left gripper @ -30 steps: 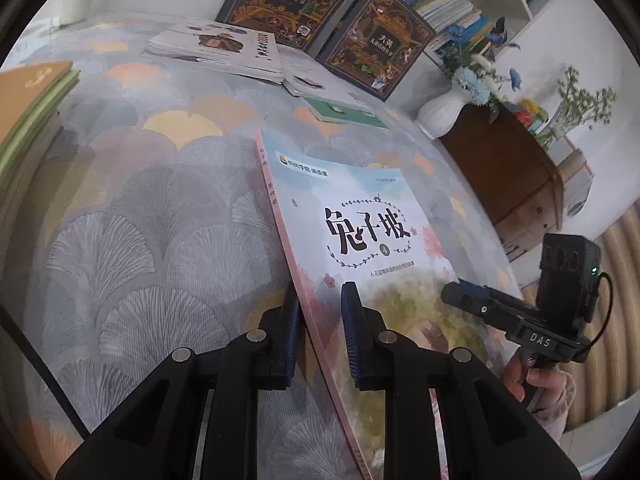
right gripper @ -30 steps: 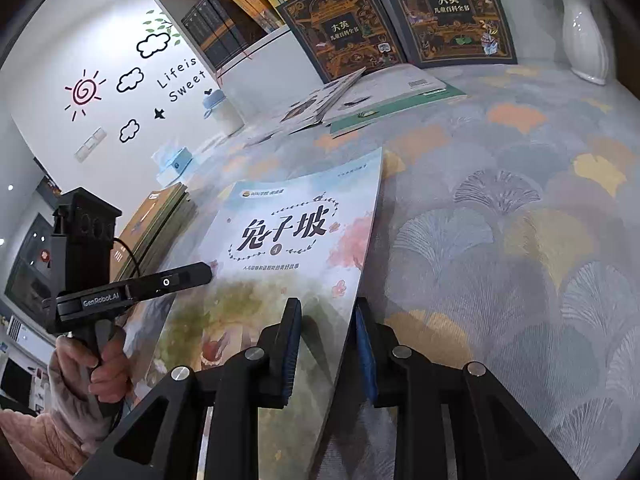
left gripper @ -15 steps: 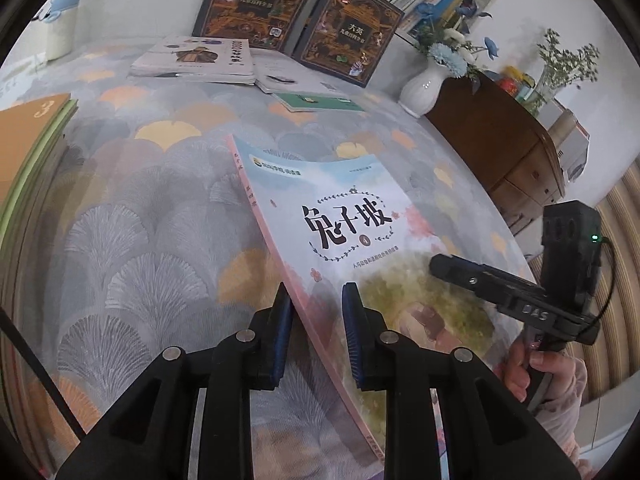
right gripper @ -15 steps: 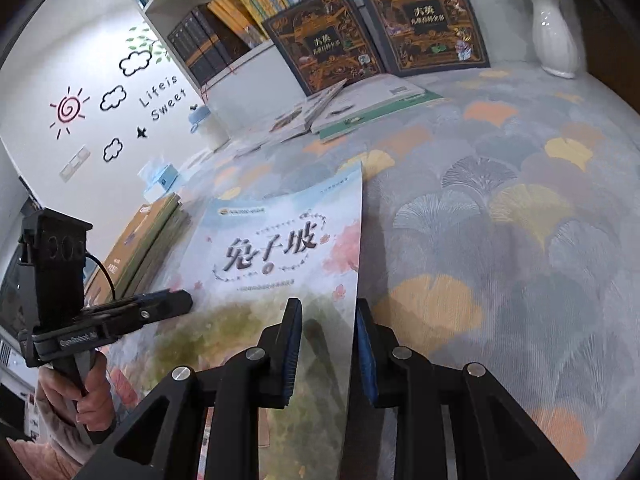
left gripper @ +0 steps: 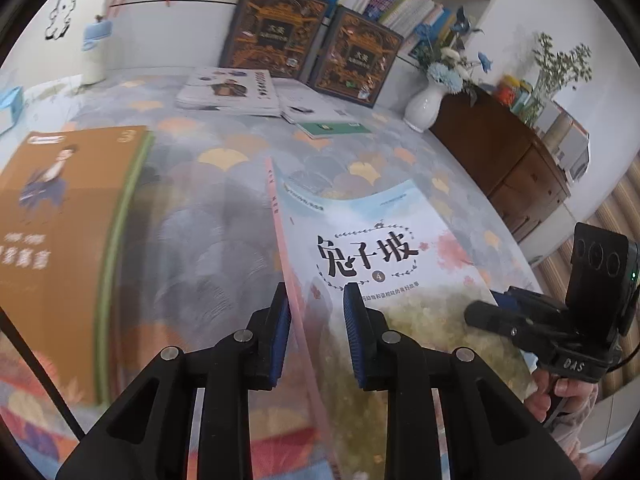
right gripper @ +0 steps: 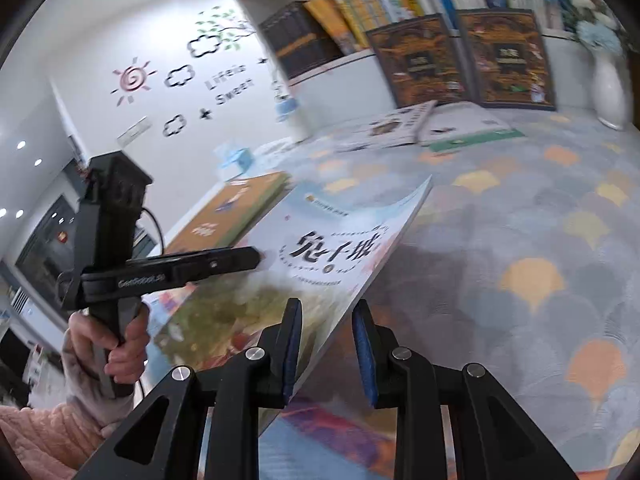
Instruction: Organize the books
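Between the blue pads of the left claw (left gripper: 316,336), in the left wrist view, the spine edge of the pale-blue book (left gripper: 384,240) is seen. The jaws stand nearly closed and are clamped on that edge; the book passes between them and runs away from the camera, tilted, its far corner clear of the patterned worktop (left gripper: 192,240). The right claw (left gripper: 486,314) is seen at the book's opposite edge, held by a hand (left gripper: 560,394) at the lower right. A stack topped by an orange book (left gripper: 64,220) lies to the left, well apart from the held book. Farther back, several flat books (left gripper: 228,94) lie on the worktop before two dark ornate books (left gripper: 276,28) propped against the shelf. A white vase (left gripper: 424,106) with blue flowers stands at the right.

Along the right wrist view, the right claw (right gripper: 328,348) is seen narrowly open, its pads closed on the book's (right gripper: 312,252) fore-edge. The sheet slants from the left pad upward to the far corner, lifted off the worktop (right gripper: 520,240). The left claw (right gripper: 256,258) is recorded at the book's left edge, gripped by a hand (right gripper: 120,344) in a pink sleeve (right gripper: 44,436). The orange book (right gripper: 232,210) lies just beyond it. A shelf (right gripper: 360,12) filled with upright books is noted behind.
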Demonstrator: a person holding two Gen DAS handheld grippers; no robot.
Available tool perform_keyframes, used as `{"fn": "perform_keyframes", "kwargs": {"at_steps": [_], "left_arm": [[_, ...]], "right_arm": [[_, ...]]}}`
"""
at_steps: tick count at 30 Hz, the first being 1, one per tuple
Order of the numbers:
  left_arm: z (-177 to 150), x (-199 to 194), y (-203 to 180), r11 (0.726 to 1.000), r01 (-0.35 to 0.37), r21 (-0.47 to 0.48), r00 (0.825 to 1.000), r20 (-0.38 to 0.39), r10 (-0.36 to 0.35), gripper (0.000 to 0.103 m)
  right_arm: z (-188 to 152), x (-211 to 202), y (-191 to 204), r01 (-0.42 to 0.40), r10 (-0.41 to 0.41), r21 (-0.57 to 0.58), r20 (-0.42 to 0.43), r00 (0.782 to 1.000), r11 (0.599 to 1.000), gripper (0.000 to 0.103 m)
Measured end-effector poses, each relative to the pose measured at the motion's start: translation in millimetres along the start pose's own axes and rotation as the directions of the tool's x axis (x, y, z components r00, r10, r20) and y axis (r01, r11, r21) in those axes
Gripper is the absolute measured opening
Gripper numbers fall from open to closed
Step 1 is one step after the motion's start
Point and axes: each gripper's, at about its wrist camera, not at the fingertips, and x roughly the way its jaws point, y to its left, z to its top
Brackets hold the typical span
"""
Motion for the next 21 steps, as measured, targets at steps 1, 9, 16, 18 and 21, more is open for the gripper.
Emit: {"fn": "perform_keyframes", "kwargs": {"at_steps": [1, 9, 16, 18, 21], "left_arm": [[-1, -7, 1, 1.0, -0.011, -0.001, 1.0, 0.006, 0.011, 0.022], [22, -74, 17, 0.996, -0.092, 0.004, 0.992, 0.085, 0.091, 0.025], [37, -114, 51, 0.993, -0.113, -0.036, 0.985, 0.125, 0.116, 0.025], [41, -126, 63, 0.992, -0.115, -0.044, 0.983, 0.14, 0.121, 0.025], [45, -144, 81, 0.991, -0.125, -0.043, 0.978, 0.165, 0.131, 0.025]], "right_arm": [[2, 0, 7, -0.009, 0.009, -0.011, 0.003, 1.0, 1.0, 0.026], [41, 3, 72, -0.05, 0.057, -0.122, 0.055, 0.997, 0.991, 0.026], [76, 20, 118, -0.101, 0.118, -0.179, 0.085, 0.989, 0.979, 0.026], [86, 31, 127, -0.126, 0.141, -0.179, 0.074, 0.987, 0.976, 0.026], [95, 51, 143, -0.148, 0.159, -0.184, 0.046, 0.986, 0.972, 0.026]]}}
